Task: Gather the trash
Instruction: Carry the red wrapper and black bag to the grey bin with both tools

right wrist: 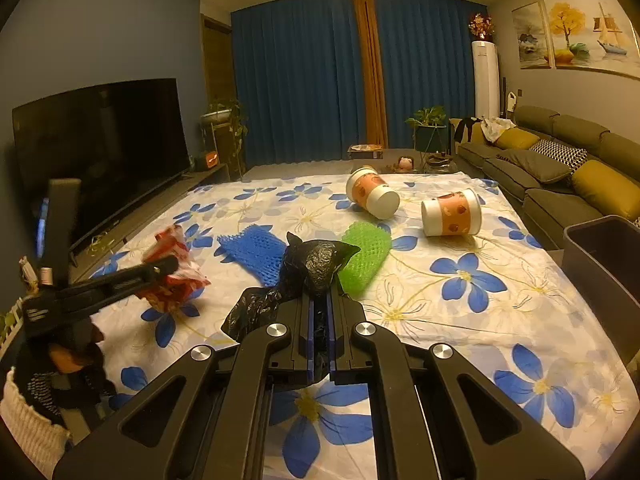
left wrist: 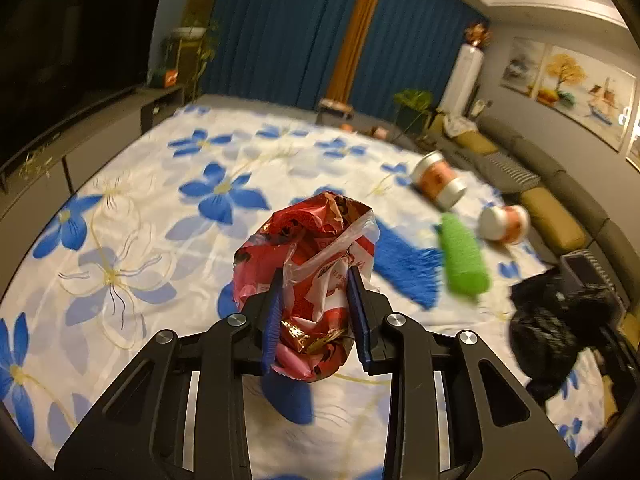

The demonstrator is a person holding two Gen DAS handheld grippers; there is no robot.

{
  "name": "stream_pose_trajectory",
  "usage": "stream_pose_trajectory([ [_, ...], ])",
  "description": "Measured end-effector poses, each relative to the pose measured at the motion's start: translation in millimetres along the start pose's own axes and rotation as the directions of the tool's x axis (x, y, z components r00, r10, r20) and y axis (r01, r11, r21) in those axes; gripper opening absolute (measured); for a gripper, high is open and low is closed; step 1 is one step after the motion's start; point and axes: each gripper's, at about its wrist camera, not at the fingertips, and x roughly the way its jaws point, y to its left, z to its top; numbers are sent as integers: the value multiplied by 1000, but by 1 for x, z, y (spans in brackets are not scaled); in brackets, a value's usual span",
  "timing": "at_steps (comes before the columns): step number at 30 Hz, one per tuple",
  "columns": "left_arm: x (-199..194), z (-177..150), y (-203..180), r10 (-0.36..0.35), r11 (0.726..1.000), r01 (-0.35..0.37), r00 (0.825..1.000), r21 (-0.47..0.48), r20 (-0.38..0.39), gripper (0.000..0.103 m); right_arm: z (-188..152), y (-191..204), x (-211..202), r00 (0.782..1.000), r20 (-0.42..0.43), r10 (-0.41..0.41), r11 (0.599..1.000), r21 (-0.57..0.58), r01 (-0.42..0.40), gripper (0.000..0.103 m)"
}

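We see open floral sheet [right wrist: 460, 320] ahead and right of the right hand-held gripper [right wrist: 319, 320], up to the grey bin [right wrist: 600, 264] at the right edge. Farther on, the blue net [right wrist: 252, 252], green net [right wrist: 366, 256] and two tipped cups [right wrist: 372, 192] [right wrist: 450, 212] crowd the middle; the left hand-held gripper [right wrist: 160, 272] blocks the left

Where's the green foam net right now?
Right wrist view: the green foam net lies on the flowered sheet, just right of the black bag, in front of the two tipped cups.
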Motion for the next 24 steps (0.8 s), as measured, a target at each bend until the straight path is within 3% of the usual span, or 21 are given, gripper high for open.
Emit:
stream_pose_trajectory([
  [7,-38,-1,-35,-44,997,40,997,64,70,29,2,-16,-19,999,31,-31,1000,3,31,6],
  [24,-39,-16,-123,-129,979,120,991,162,44,29,10,-89,-74,977,122,-178,984,37,175,6],
])
